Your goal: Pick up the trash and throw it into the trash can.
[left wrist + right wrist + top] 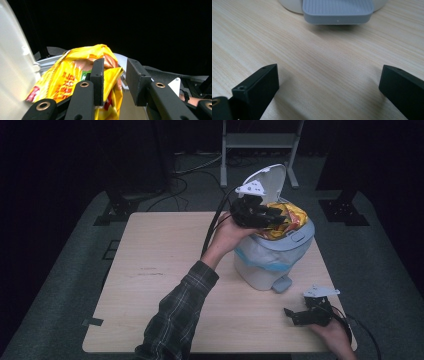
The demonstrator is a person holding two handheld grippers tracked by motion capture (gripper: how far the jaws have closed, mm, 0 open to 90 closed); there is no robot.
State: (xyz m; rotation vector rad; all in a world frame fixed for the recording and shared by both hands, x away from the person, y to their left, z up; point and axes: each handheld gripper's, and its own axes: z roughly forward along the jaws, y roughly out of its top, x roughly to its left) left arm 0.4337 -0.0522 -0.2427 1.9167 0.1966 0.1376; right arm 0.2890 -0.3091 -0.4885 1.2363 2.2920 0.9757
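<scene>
Grey pedal (337,11) faces right gripper (328,87), jaws apart.

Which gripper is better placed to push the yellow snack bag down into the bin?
Left. The left gripper is already at the crumpled yellow foil snack bag on the grey pedal bin's rim, jaws parted. The right gripper rests open on the light wooden table.

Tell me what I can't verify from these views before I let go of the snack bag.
- Inside of the bin: high view, covered by the yellow snack bag and left gripper.
- Bag's lower end: left gripper view, cut off by the bottom edge and gripper fingers.
- Bag print: too blurred to read.
- Pedal: right gripper view, top edge cuts it off.
</scene>
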